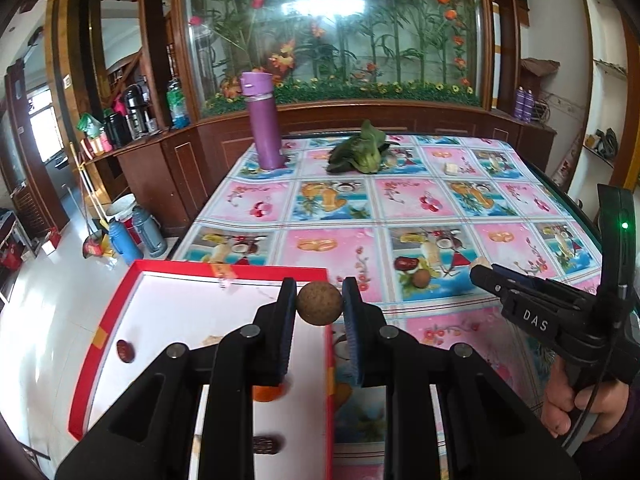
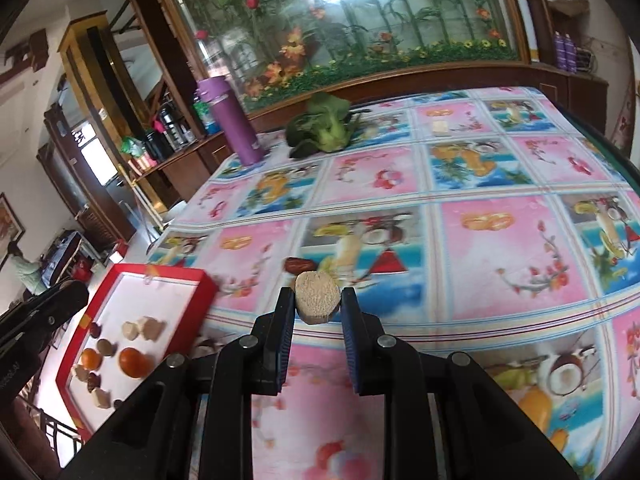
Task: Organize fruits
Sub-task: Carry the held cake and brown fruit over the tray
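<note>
Presently two items are in hand. The round brown fruit (image 1: 319,303), rough-skinned and matt, sits clamped across its widest part between the pads of the left claw (image 1: 320,300), above the right wall of the red tray (image 1: 102,328). Judged light, with a thin brittle shell; a firm squeeze could crack it, and the round form could roll out of a pinch set off centre. The pale, grainy, blunt-cornered piece (image 2: 318,303) is clamped by its two flat sides in the right claw (image 2: 318,302), over the bench (image 2: 480,264) and well apart from the tray. It appears dry, light and possibly crumbly; the flat sides suit the hold.

Inside the tray lie orange fruits (image 2: 134,362), pale pieces and dark red ones. One dark red fruit (image 2: 298,266) remains on the bench. A purple flask (image 2: 236,128) and leafy greens (image 2: 324,128) stand at the far end.
</note>
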`<state>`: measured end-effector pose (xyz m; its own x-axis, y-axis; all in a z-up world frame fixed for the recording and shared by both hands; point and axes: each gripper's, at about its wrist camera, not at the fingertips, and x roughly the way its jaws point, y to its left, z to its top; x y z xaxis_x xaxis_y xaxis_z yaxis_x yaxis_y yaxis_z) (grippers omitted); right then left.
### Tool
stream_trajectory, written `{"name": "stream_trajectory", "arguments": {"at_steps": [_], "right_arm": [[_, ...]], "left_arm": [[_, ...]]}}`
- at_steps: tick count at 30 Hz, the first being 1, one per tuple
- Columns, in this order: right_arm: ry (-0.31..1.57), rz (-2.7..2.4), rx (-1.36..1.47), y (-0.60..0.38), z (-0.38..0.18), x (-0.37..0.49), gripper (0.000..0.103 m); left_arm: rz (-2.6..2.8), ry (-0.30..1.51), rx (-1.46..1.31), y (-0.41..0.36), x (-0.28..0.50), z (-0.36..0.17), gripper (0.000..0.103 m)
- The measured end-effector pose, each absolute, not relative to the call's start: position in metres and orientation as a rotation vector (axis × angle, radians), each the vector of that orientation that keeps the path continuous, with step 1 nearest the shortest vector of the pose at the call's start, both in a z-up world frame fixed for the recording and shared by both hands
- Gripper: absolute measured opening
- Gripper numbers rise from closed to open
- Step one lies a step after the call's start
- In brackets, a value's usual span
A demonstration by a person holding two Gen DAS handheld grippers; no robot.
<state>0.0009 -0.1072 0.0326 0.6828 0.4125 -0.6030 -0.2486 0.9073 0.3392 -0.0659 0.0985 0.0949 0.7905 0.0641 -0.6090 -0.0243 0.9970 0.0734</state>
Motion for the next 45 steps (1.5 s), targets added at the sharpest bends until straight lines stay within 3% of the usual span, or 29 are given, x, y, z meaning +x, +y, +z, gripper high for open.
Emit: {"name": "stream_trajectory", "arguments": {"at_steps": [22, 45], "right_arm": [[0.632, 0.552, 0.045, 0.005, 0.076, -0.050, 0.022], [0.733, 0.567, -0.076, 0.055, 0.036, -0.043, 0.022]], "left_arm": [[0.188, 0.628, -0.036, 0.177, -0.090, 0.092, 0.025], [0.322, 0.730, -0.063, 0.240, -0.092, 0.048, 0.025]]}}
